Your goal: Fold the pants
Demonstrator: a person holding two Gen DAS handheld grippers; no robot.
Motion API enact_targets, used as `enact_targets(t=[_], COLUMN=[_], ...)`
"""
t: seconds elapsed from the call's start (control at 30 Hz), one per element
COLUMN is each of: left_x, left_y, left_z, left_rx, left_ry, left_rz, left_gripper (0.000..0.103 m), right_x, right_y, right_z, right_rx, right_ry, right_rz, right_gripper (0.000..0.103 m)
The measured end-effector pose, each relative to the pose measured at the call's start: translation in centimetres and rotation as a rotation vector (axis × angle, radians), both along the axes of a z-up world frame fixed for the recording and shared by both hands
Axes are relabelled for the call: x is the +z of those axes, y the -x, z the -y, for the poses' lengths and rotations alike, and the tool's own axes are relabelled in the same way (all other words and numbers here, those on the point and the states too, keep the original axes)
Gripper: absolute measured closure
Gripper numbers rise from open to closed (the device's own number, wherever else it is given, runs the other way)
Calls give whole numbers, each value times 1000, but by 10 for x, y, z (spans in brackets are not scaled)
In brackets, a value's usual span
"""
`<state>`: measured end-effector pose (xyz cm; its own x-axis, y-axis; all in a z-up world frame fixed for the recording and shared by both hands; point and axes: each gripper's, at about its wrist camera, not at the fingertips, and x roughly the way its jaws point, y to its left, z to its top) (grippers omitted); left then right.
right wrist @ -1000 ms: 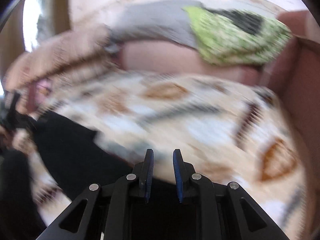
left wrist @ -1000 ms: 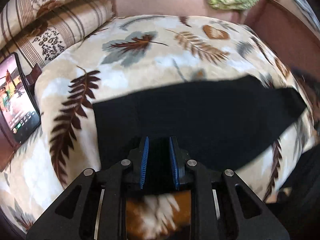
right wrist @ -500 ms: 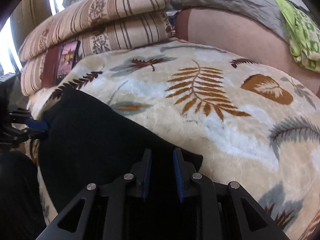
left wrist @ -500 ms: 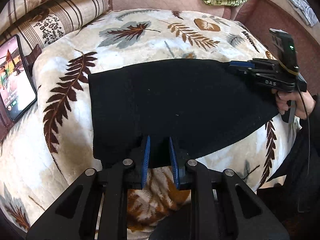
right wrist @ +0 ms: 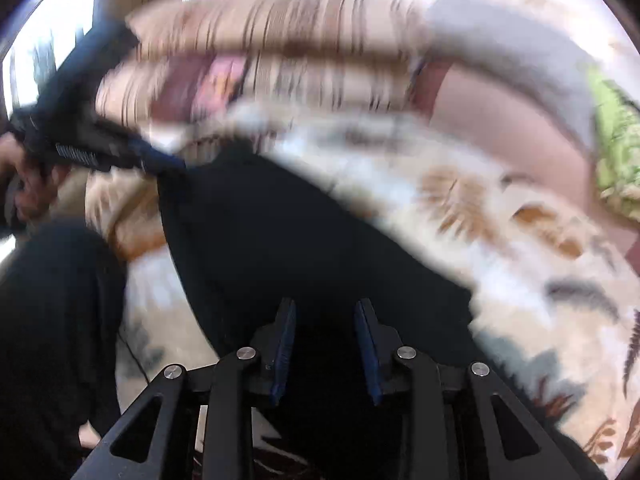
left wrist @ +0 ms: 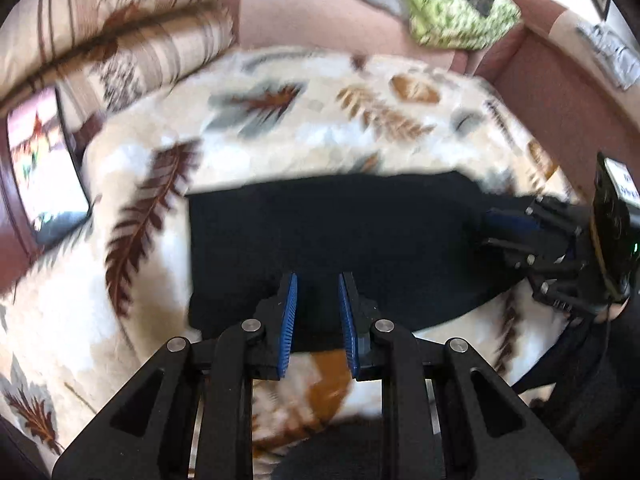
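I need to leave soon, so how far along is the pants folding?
Done: the black pants lie as one folded band on the leaf blanket. In hand: the left gripper pinches their near edge; the right gripper has just been opening, fabric between its jaws. Left: probably another fold.

One pair of black pants (left wrist: 340,236) is lying on one leaf-print blanket (left wrist: 312,120). Two grippers are showing: the left gripper (left wrist: 318,304) and the right gripper (right wrist: 325,340), each carrying two blue pads. Two striped cushions (left wrist: 132,40) are sitting stacked at the back. One phone (left wrist: 44,160) with a lit screen is leaning at the left. One green cloth (left wrist: 452,8) is lying on one grey cloth (right wrist: 512,52). One hand (right wrist: 24,176) is showing, blurred.
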<state>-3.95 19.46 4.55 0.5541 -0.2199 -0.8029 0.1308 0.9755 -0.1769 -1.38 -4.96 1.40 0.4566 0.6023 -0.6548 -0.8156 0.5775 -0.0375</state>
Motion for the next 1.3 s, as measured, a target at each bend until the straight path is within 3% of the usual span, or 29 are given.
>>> enact_targets(t=[0.07, 0.13, 0.17, 0.2, 0.27, 0.3, 0.37, 0.43, 0.53, 0.63, 0.73, 0.8, 0.87, 0.97, 1.2, 1.3], left_x=[14, 17, 15, 8, -9, -24, -55, -55, -51, -36, -32, -51, -60, -58, -59, -60], left_y=[-5, -12, -16, -21, -27, -29, -25, -12, -5, -9, -19, -28, -25, -21, -19, -19], left_z=[16, 37, 44, 60, 84, 100, 125, 147, 156, 149, 156, 163, 167, 177, 175, 176], left_rx=[-11, -16, -21, -23, -13, -21, 3, 18, 40, 55, 33, 2, -7, -31, -24, -24], left_ry=[55, 125, 147, 167, 170, 168, 105, -20, -60, 54, 100, 140, 108, 33, 37, 25], left_rz=[25, 29, 23, 13, -13, -39, -75, 23, 71, 118, 151, 76, 112, 123, 128, 132], left_gripper=[84, 80, 68, 56, 55, 55, 55, 47, 44, 44, 44, 44, 44, 44, 44, 43], right_x=[-1, -33, -37, -33, -20, -11, 0, 7, 25, 29, 12, 5, -2, -21, -58, -61], right_y=[6, 8, 17, 20, 18, 19, 18, 25, 35, 50, 58, 61, 63, 59, 44, 43], right_z=[-1, -16, -15, -14, -4, 12, 48, 87, 158, 266, 340, 366, 380, 381, 374, 369], right_rx=[17, 54, 59, 59, -1, -61, -153, -281, -468, -725, -903, -950, -942, -953, -989, -995], right_ry=[4, 159, 142, 138, 164, 122, 55, 53, -58, -338, -567, -657, -753, -830, -820, -813], right_rz=[-4, -67, 11, 30, 50, 81, 61, 112, 122, 8, -148, -208, -284, -375, -543, -511], right_gripper=[67, 66, 65, 65, 65, 65, 65, 65, 65, 59, 59, 59, 59, 59, 58, 58])
